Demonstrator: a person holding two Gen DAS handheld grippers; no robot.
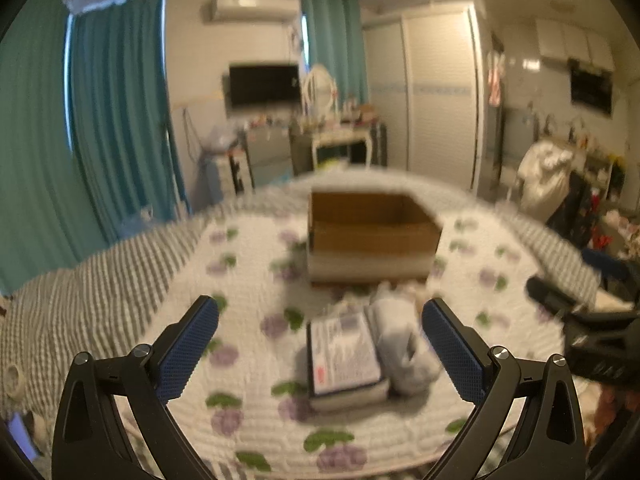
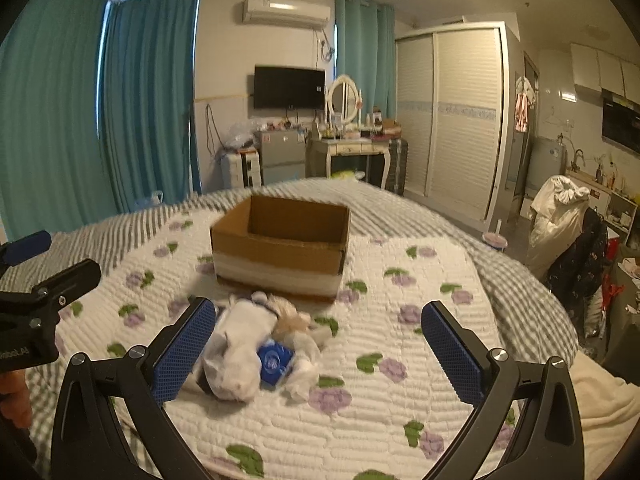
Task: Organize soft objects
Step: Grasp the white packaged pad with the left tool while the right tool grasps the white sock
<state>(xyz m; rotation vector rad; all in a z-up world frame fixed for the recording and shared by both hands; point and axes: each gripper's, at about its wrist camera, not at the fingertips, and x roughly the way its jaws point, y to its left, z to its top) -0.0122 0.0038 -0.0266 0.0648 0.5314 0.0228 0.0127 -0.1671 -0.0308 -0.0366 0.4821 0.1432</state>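
An open cardboard box stands on the quilted bed; it also shows in the right wrist view. In front of it lies a small pile: a flat blue-and-white packet, a white soft bundle, seen from the right as a white plush beside a blue packet and a tan fluffy piece. My left gripper is open, above the pile. My right gripper is open, the pile near its left finger. Both are empty.
The bed has a white quilt with purple grapes over a grey striped sheet. The other gripper shows at the right edge of the left view and the left edge of the right view. Teal curtains, a dresser and wardrobes stand beyond.
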